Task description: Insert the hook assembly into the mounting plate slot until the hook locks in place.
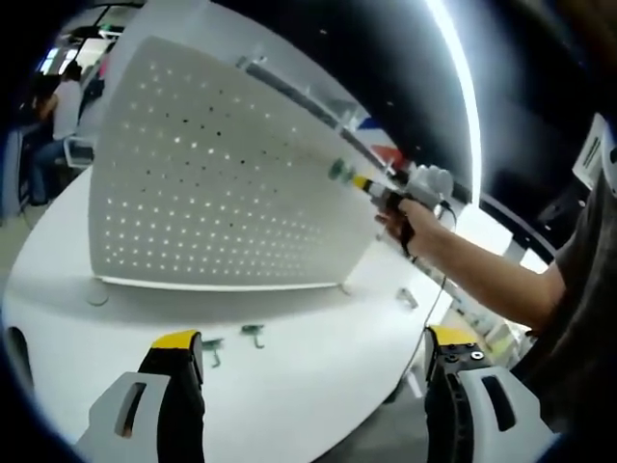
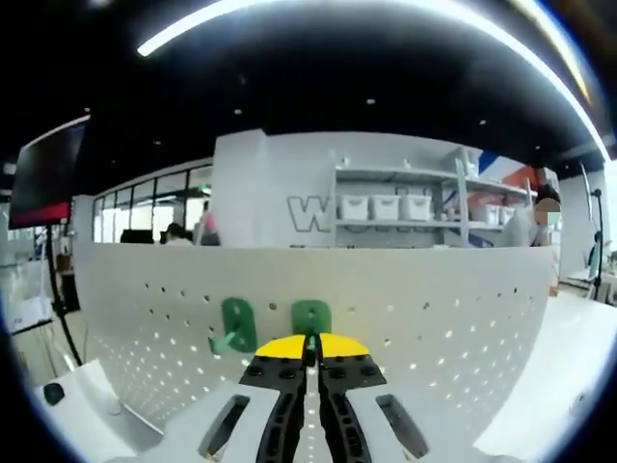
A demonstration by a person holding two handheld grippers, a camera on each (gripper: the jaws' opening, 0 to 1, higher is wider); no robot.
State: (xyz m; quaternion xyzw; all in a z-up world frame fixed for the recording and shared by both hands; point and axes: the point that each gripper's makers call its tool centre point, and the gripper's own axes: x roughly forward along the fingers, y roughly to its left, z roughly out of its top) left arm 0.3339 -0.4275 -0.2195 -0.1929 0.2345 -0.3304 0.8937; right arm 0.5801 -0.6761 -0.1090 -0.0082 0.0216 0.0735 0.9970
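Left gripper view is looking across a white round table [image 1: 289, 376] at an upright white pegboard panel [image 1: 212, 183], the mounting plate, standing toward 11 o'clock. The left gripper [image 1: 313, 362] is rising from 6 o'clock with its yellow-tipped jaws standing wide apart and nothing between them. Just beyond them, two small green hooks [image 1: 233, 340] are lying on the table in front of the panel. At 3 o'clock a person's hand [image 1: 405, 220] is holding the right gripper [image 1: 371, 188] against the panel's right edge, where a green piece [image 1: 339, 171] is showing at its tip. A seated person [image 1: 58, 116] is visible at 10 o'clock, and a bright ceiling light strip [image 1: 463, 87] is running overhead.

Right gripper view is facing the panel [image 2: 434, 318] from close up. The right gripper [image 2: 310, 349] is coming up from 6 o'clock with its jaws pressed almost together, pinching a green hook assembly [image 2: 311, 316] whose plate is lying flat against the panel; whether it is seated in a slot I cannot tell. At 9 o'clock from it, a second green hook [image 2: 235, 326] is hanging on the panel with its arm pointing outward. Behind the panel, white shelving [image 2: 395, 227] is holding white bins [image 2: 386, 206], and glass-walled rooms [image 2: 154, 207] are standing at 9 o'clock. A dark screen [image 2: 48, 174] is hanging at the left.
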